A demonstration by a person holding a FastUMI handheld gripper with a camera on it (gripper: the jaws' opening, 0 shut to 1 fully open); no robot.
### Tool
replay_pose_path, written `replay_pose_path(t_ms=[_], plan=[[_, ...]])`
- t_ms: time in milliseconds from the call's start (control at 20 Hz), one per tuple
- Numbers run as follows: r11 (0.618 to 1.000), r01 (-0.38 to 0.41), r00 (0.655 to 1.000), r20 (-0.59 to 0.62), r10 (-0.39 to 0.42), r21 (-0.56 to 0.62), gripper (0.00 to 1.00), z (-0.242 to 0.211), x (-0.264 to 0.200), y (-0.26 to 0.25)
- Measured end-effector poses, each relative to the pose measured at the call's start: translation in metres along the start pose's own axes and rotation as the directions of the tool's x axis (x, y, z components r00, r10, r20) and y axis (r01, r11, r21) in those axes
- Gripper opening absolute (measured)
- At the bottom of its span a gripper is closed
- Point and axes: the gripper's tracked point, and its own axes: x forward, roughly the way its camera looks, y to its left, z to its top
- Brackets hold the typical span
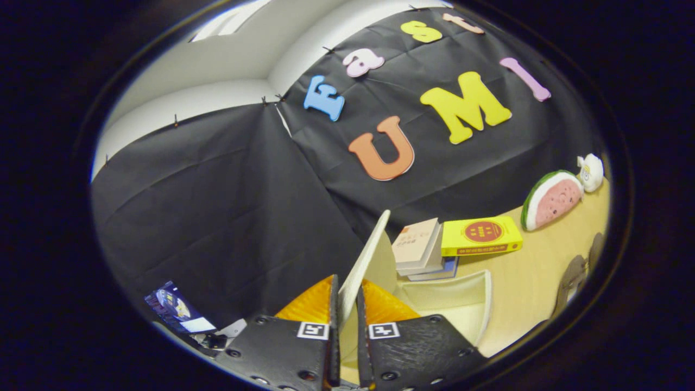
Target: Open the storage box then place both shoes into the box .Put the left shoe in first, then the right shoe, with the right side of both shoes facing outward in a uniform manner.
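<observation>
- The fingers (347, 326) are closed on the thin edge of the box's lid (365, 260), holding it upright, likely to swing it open.
- The box (461, 304) sits open on the table (532, 282), just beyond the fingers, empty inside.
- Dark shoes (575, 277) wait near the table's right edge.
- Books (429, 247) lie behind the box.

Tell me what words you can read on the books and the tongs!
Yellow book: red round sign and a line of writing, too small to read.
Pale book on the stack: faint writing, too blurred to read.
Tongs, shut on the box lid: two square black-and-white markers, no words.
</observation>
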Motion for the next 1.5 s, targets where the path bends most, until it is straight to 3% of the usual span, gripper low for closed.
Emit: replay_pose_path(t_ms=[150, 300, 550, 600, 950, 1200, 1500], plan=[[0.998, -0.042, 0.999, -0.011, 0.041, -0.056, 0.25, -0.012, 0.019, 0.027], [0.994, -0.079, 0.997, -0.031, 0.077, -0.074, 0.29, -0.022, 0.041, 0.050], [0.965, -0.175, 0.983, -0.083, 0.161, -0.198, 0.89, -0.046, 0.055, 0.101], [0.958, -0.186, 0.982, -0.079, 0.172, -0.218, 0.93, -0.049, 0.054, 0.107], [0.938, -0.148, 0.989, -0.051, 0.139, -0.314, 0.95, -0.057, 0.051, 0.102], [0.911, -0.041, 0.998, 0.032, 0.059, -0.410, 0.95, -0.044, 0.029, 0.067], [0.862, 0.130, 0.985, 0.166, -0.054, -0.489, 0.95, -0.015, -0.038, -0.004]])
